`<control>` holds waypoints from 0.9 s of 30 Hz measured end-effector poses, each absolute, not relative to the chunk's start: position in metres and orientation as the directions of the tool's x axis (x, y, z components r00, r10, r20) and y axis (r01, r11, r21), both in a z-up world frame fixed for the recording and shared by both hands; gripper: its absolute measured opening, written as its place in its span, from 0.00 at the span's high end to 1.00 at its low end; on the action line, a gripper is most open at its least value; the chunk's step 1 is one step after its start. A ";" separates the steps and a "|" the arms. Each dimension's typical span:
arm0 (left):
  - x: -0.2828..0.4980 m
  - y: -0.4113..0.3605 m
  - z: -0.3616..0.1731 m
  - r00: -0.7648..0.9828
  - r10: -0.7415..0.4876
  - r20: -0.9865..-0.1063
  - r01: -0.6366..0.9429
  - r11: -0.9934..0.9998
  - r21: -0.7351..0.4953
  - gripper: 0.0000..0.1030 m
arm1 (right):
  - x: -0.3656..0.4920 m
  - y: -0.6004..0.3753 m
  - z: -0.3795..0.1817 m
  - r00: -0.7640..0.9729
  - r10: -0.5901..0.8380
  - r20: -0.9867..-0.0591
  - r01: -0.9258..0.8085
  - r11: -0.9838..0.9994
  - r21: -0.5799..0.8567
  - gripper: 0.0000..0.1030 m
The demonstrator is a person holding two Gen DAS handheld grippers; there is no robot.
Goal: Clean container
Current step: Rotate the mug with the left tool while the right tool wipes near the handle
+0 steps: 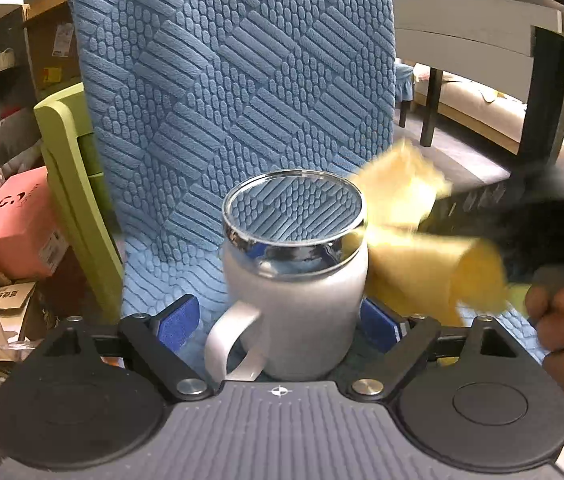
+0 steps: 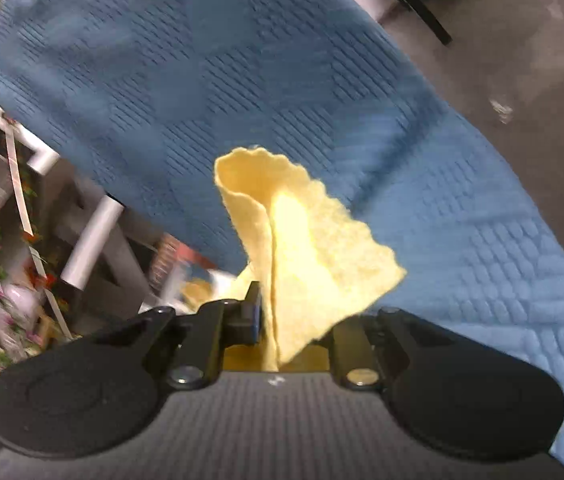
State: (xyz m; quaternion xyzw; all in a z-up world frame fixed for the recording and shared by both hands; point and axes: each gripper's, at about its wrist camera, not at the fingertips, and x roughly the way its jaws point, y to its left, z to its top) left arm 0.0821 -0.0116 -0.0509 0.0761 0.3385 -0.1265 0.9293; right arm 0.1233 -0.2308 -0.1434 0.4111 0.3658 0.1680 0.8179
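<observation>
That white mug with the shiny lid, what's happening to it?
Someone is cleaning it. The left hand-held gripper grips the white mug between its blue pads, upright over a blue textured chair cover. The right hand-held gripper pinches a yellow cloth, which the left view shows blurred right beside the mug's shiny lid. Whether it touches is unclear.

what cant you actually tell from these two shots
- Left wrist view: the yellow cloth and right gripper are motion-blurred, so cloth contact with the white mug is unclear.
- Left wrist view: the mug's base is hidden behind the left gripper, and its mirrored lid hides the inside.
- Right wrist view: the mug is out of frame, and the cloth covers the right gripper fingertips.
</observation>
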 end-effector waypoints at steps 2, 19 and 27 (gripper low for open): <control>0.080 -0.013 -0.053 0.734 -0.180 -0.655 0.295 0.953 0.069 0.23 | 0.125 -0.229 -0.157 0.639 0.567 -0.520 0.079 0.624 0.778 0.84; 0.072 -0.013 -0.051 0.739 -0.184 -0.648 0.288 0.956 0.057 0.59 | 0.113 -0.233 -0.131 0.735 0.544 -0.404 0.034 0.566 0.824 0.84; 0.066 -0.023 -0.051 0.704 -0.275 -0.655 0.383 0.923 0.025 0.59 | 0.110 -0.229 -0.163 0.707 0.495 -0.506 0.202 0.544 0.814 0.84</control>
